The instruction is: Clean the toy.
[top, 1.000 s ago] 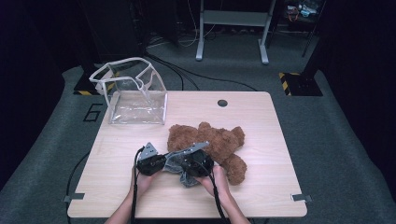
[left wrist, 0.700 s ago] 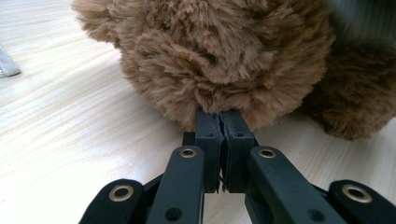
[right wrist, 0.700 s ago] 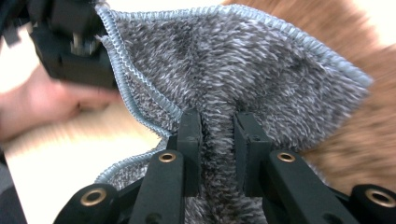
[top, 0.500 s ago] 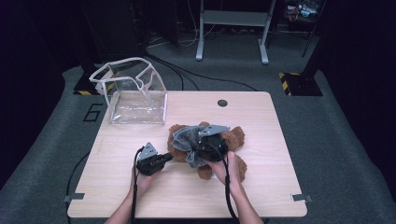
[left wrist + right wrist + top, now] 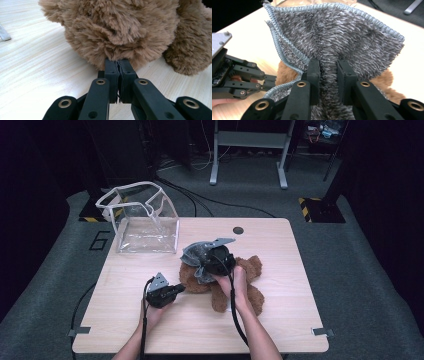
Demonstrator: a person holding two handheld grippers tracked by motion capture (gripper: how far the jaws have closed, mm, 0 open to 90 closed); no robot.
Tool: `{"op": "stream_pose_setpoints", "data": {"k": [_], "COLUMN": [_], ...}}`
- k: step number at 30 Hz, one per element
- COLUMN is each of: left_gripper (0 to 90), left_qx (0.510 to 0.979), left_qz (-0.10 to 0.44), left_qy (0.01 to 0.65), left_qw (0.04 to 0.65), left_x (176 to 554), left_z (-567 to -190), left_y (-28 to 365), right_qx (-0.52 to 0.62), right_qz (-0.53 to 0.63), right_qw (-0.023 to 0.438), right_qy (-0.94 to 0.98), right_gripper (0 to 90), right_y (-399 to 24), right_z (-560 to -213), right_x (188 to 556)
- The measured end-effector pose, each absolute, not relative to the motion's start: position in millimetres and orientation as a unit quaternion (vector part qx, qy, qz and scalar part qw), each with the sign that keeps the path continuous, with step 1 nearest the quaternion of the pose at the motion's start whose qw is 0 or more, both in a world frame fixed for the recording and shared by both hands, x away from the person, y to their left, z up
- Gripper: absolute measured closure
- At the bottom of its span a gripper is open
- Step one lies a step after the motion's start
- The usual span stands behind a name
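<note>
A brown teddy bear (image 5: 240, 285) lies on the middle of the wooden table (image 5: 285, 325). My left gripper (image 5: 181, 288) rests low at the bear's left side, and in the left gripper view its jaws are shut, pinching a tuft of the teddy bear (image 5: 120, 32) fur. My right gripper (image 5: 206, 265) hangs above the bear, shut on a grey fuzzy cloth (image 5: 196, 255). In the right gripper view the grey cloth (image 5: 342, 35) with its stitched blue-grey hem fans out from between the jaws. Below it lie the bear (image 5: 287, 72) and the left gripper (image 5: 265, 81).
A clear plastic bag (image 5: 145, 222) with white trim stands open at the table's back left corner. A dark round grommet (image 5: 238, 230) sits near the far edge. Cables trail from both grippers toward the near edge.
My right gripper has risen and moved away from the near edge, carrying the grey cloth up over the bear. The left gripper has stayed put on the bear's fur.
</note>
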State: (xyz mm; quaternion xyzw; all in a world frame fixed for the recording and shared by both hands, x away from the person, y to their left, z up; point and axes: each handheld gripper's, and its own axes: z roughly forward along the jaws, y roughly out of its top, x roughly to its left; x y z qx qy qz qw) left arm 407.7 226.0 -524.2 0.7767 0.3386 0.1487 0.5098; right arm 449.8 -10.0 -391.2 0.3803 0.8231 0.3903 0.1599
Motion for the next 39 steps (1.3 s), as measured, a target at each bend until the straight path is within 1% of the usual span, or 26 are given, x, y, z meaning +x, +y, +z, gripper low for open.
{"op": "stream_pose_setpoints", "data": {"k": [4, 9, 17, 27, 29, 32, 35, 36, 39], "left_gripper": [87.3, 87.3, 87.3, 87.3, 87.3, 87.3, 87.3, 87.3, 87.3], "left_qx": [0.777, 0.779, 0.777, 0.777, 0.776, 0.776, 0.776, 0.778, 0.777], "left_qz": [0.149, 0.151, 0.152, 0.149, 0.152, 0.15, 0.151, 0.154, 0.156], "left_qy": [0.339, 0.336, 0.338, 0.339, 0.338, 0.338, 0.338, 0.335, 0.336], "left_qw": [0.509, 0.507, 0.509, 0.509, 0.51, 0.51, 0.511, 0.508, 0.509], "left_x": [408, 408, 408, 408, 408, 407, 408, 408, 408], "left_z": [-524, -524, -524, -524, -524, -524, -524, -524, -524], "left_y": [226, 226, 226, 226, 227, 226, 226, 227, 226], "right_qx": [0.368, 0.364, 0.354, 0.36, 0.357, 0.367, 0.369, 0.374, 0.38], "right_qz": [0.383, 0.383, 0.373, 0.346, 0.352, 0.391, 0.416, 0.422, 0.436], "right_qw": [0.157, 0.149, 0.143, 0.102, 0.098, 0.1, 0.129, 0.144, 0.167], "right_qy": [0.832, 0.836, 0.846, 0.86, 0.859, 0.838, 0.821, 0.813, 0.798], "right_gripper": [74.8, 74.7, 74.8, 75.3, 75.5, 75.8, 75.8, 75.8, 75.8], "right_y": [-7, -6, -1, 7, 4, -11, -24, -29, -35], "right_z": [-399, -402, -418, -457, -459, -441, -411, -397, -372], "right_x": [446, 433, 410, 392, 390, 388, 392, 396, 412]}}
